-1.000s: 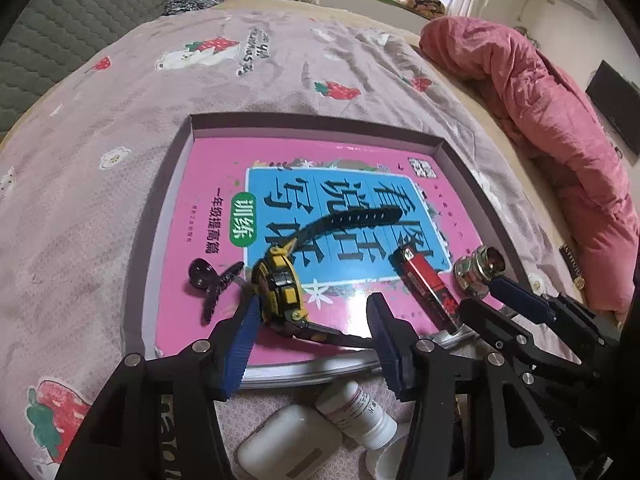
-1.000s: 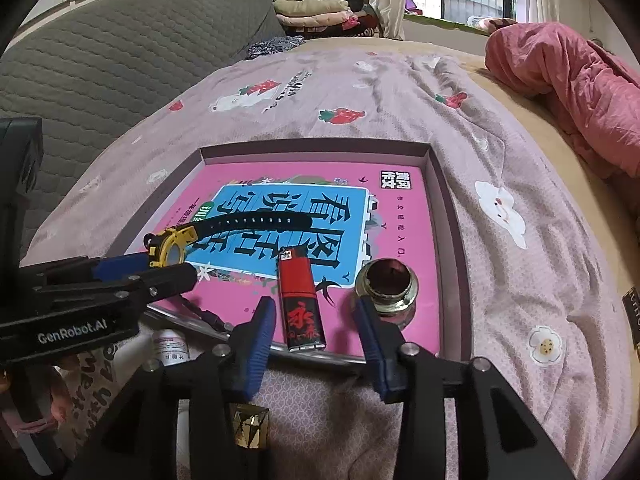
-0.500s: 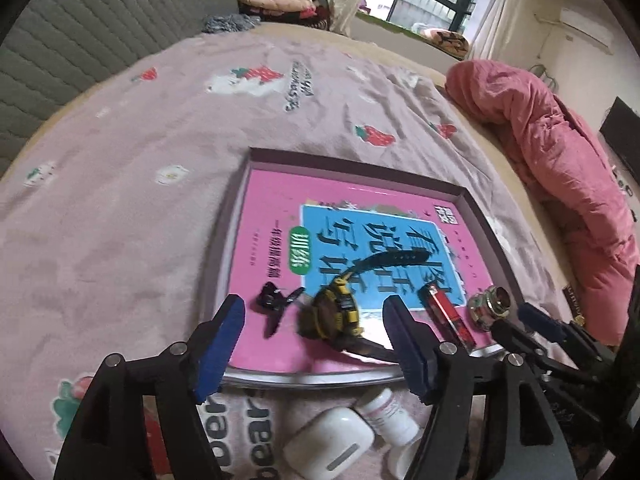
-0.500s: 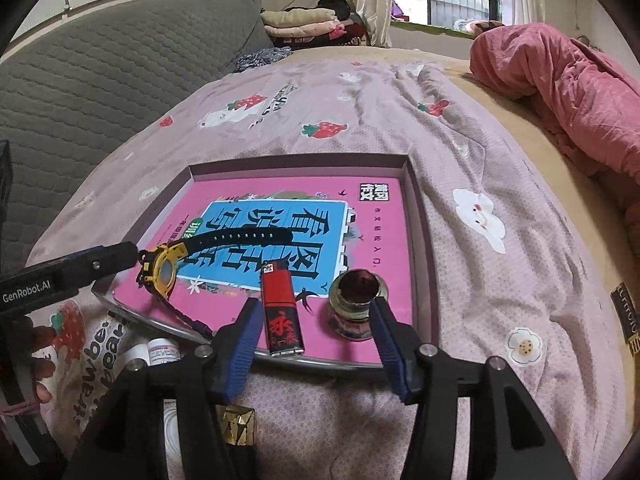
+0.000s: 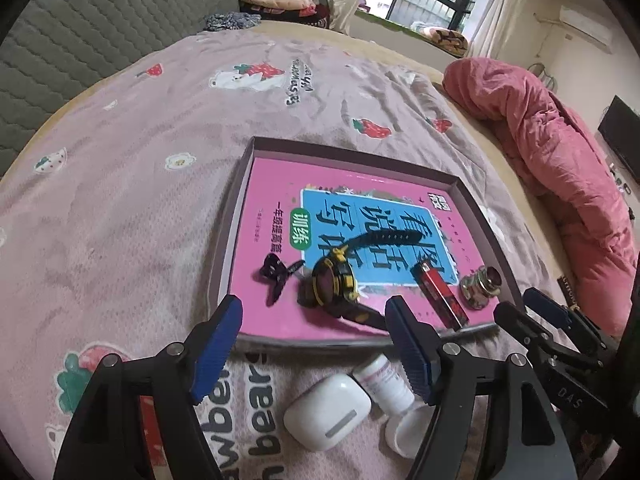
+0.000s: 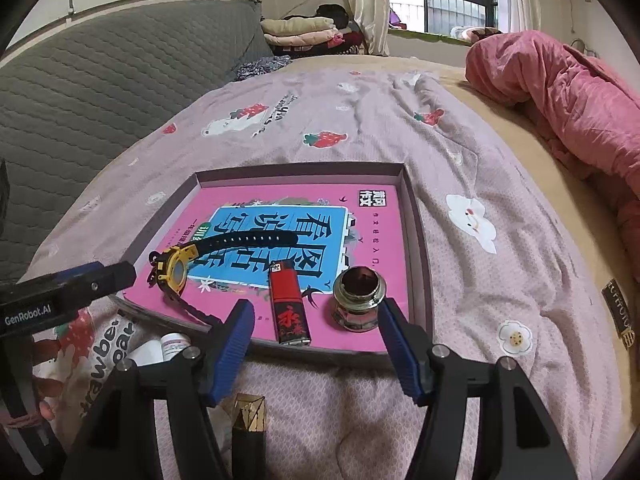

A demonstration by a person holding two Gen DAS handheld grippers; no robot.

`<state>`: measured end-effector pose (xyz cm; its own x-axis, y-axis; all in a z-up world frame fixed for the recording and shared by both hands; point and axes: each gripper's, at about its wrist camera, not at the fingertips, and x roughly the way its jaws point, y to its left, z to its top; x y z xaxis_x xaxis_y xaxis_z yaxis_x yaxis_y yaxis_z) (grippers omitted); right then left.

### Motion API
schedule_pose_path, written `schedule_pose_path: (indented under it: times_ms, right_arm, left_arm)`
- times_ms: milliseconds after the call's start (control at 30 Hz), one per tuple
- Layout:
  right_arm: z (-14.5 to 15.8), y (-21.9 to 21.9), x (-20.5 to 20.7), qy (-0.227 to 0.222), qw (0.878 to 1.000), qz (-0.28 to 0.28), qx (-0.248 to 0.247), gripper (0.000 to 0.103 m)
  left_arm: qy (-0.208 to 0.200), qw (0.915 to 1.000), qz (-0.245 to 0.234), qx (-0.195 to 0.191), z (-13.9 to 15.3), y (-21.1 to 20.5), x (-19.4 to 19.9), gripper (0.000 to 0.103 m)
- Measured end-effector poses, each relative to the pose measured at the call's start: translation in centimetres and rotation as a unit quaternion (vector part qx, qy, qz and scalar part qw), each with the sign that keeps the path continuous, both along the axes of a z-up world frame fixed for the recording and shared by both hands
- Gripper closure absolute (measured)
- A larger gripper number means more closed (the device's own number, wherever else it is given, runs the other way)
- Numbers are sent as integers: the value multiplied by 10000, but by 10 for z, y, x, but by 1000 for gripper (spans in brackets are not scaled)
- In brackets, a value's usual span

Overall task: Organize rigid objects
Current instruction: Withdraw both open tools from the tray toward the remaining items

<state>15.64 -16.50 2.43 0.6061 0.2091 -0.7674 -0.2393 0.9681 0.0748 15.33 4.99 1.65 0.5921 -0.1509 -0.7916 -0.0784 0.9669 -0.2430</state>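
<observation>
A shallow grey tray (image 5: 352, 153) holds a pink book (image 5: 276, 184). On the book lie a black hair clip (image 5: 276, 276), a yellow-and-black watch (image 5: 332, 284), a red lighter (image 5: 440, 298) and a small metal jar (image 5: 480, 286). My left gripper (image 5: 314, 320) hovers at the tray's near edge, its jaws opening with nothing between the pads. My right gripper (image 6: 316, 320) hangs over the tray's (image 6: 300, 170) near rim, just short of the lighter (image 6: 288, 306) and jar (image 6: 358, 298). Its jaws are opening and grip nothing. The watch (image 6: 176, 270) lies to its left.
On the bedspread before the tray lie a white earbud case (image 5: 328, 414), a white pill bottle (image 5: 384, 380) and a white cap (image 5: 404, 432). A gold faceted object (image 6: 248, 412) sits under the right gripper. A pink quilt (image 6: 560, 92) is heaped at the right and a grey headboard (image 6: 100, 80) stands at the left.
The left gripper let go of the watch, widened and drew back and up from the tray. The right gripper's jaws spread wide from either side of the lighter.
</observation>
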Motion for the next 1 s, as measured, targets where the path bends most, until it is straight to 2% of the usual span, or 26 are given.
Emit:
schedule_pose_path:
  times_ms: [267,567,1000]
  right_arm:
    - [-1,4,-13,7,10000,46,-54,38]
    - [0,5,-31,-2,9998,102,-153,38]
    - [-5,9,-51,155,9992,200,-325,38]
  left_arm:
    - [-132,9990,-350,258,5,-17,-22,28]
    - [-98,9991,-317,265,1,-11,-43,27]
    - [19,9976,-416,545,0,-19,-56,27]
